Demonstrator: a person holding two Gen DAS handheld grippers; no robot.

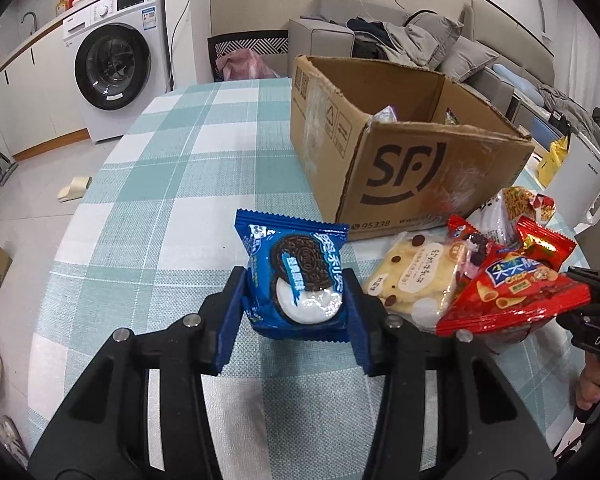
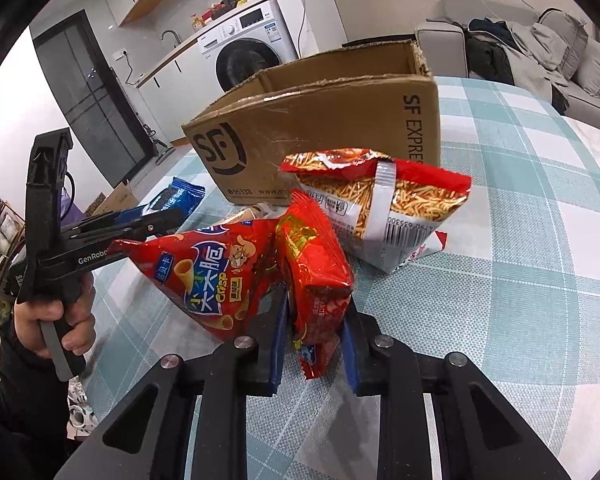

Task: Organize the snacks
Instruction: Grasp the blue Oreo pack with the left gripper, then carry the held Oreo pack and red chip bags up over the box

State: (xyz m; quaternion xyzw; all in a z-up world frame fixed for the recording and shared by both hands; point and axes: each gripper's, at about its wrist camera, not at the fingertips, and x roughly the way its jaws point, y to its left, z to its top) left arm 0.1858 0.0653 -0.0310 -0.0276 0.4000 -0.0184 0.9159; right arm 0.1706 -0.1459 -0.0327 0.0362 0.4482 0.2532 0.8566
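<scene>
Teal and white checked cloth covers the table (image 1: 172, 184) in a home room, with a white washing machine (image 1: 116, 60) against the far wall and a grey sofa (image 1: 440, 40) heaped with clothes behind it

Between the blue pads of the left gripper (image 1: 296, 308) sits a blue cookie packet (image 1: 296, 276) printed with a dark sandwich biscuit; the pads press on its two sides, pinching it, and the packet stands upright above the cloth. Beyond this gripper and a little to its right stands an open cardboard box (image 1: 400, 168) with a black logo on its near wall; the tips of a few wrappers show inside it

Just to the right of the left gripper lies a small heap of snacks: a pale yellow bread packet (image 1: 416, 280) flat on the cloth, touching the red packets beside it

Pressed together on a small red snack packet (image 2: 320, 280), the right gripper (image 2: 314, 340) holds it upright between its pads. A red triangular crisp bag (image 2: 208, 276) leans against that packet on this gripper's left. Ahead and slightly right, near the box, lies a noodle snack bag (image 2: 380, 204), seam side up with its barcode showing

Farther left of the right gripper, a hand (image 2: 56, 316) in a dark sleeve grips the handle of the other tool
</scene>
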